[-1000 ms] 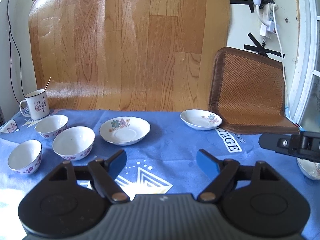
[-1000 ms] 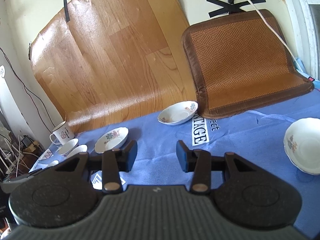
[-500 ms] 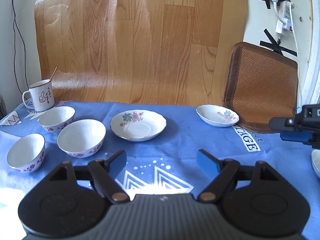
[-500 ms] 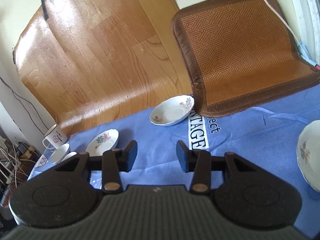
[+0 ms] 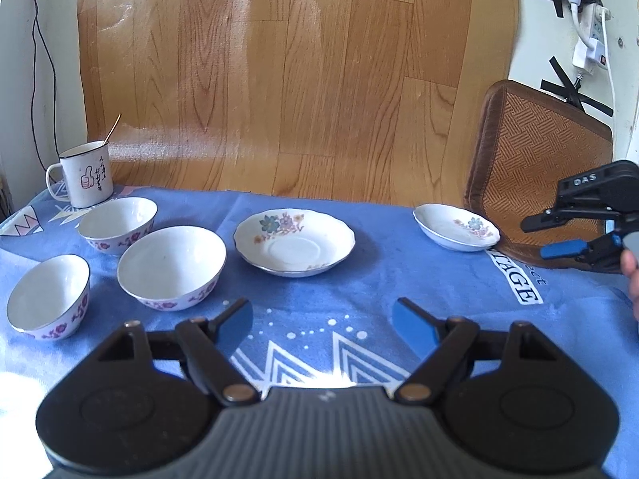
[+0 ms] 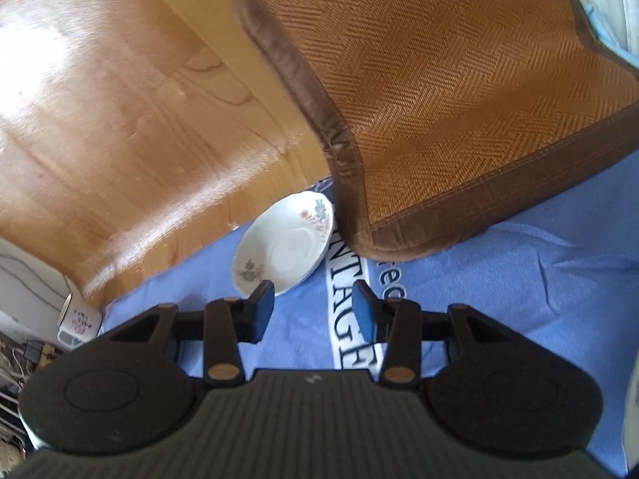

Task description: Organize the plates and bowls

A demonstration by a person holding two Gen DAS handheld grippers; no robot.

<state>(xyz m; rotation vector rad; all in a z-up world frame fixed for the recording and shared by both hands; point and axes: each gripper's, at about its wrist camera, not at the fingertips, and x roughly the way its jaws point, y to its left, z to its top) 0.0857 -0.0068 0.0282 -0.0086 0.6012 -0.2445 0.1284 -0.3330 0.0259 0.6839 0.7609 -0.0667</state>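
Observation:
On the blue cloth stand three white floral bowls: a big one, one behind it and one at the left. A floral plate sits in the middle. A second floral plate lies at the right by the woven mat; it also shows in the right wrist view. My left gripper is open and empty, above the cloth in front of the middle plate. My right gripper is open and empty, just short of the second plate; it shows at the right edge of the left wrist view.
A white enamel mug with a spoon stands at the back left. A brown woven mat leans on the wall at the back right, its foot on the cloth. A wood-pattern sheet covers the back wall.
My right gripper has moved forward and down toward the right-hand plate, which now sits close before its fingers. My left gripper has shifted a little; both stay open.

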